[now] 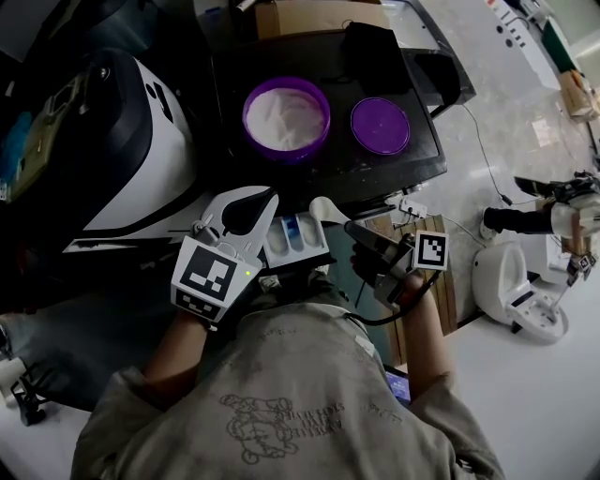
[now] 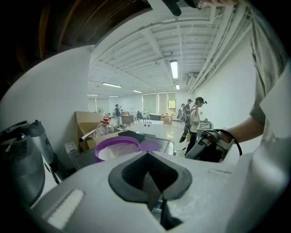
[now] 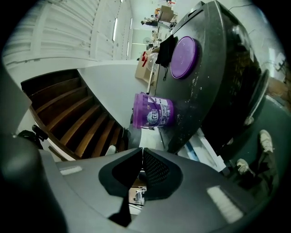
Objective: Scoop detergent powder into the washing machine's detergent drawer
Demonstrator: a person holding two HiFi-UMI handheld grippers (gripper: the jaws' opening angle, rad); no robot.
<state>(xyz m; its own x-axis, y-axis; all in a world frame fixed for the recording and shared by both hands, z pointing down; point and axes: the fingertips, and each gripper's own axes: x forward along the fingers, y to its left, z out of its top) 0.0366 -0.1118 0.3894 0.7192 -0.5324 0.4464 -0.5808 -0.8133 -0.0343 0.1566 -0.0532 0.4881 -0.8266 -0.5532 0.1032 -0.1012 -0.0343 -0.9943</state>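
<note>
The detergent drawer [image 1: 295,242] stands pulled out from the dark washing machine [image 1: 422,164], showing white and blue compartments. On the machine's top are a purple tub of white powder [image 1: 286,117] and its purple lid [image 1: 380,125]. My right gripper [image 1: 349,225] is shut on the handle of a white scoop [image 1: 323,208], whose bowl hangs over the drawer's right side. My left gripper [image 1: 273,200] is shut, its tips at the drawer's left side; nothing shows between them. The tub [image 3: 154,111], the lid [image 3: 184,45] and the drawer [image 3: 204,148] lie beyond my right gripper [image 3: 142,153]. My left gripper [image 2: 147,158] points toward the tub [image 2: 117,148].
A white and black appliance [image 1: 122,141] stands left of the washing machine. A cardboard box [image 1: 309,14] and a black cloth [image 1: 375,52] sit at the machine's back. A white device [image 1: 520,281] and cables lie on the floor to the right. Several people [image 2: 195,118] stand far off.
</note>
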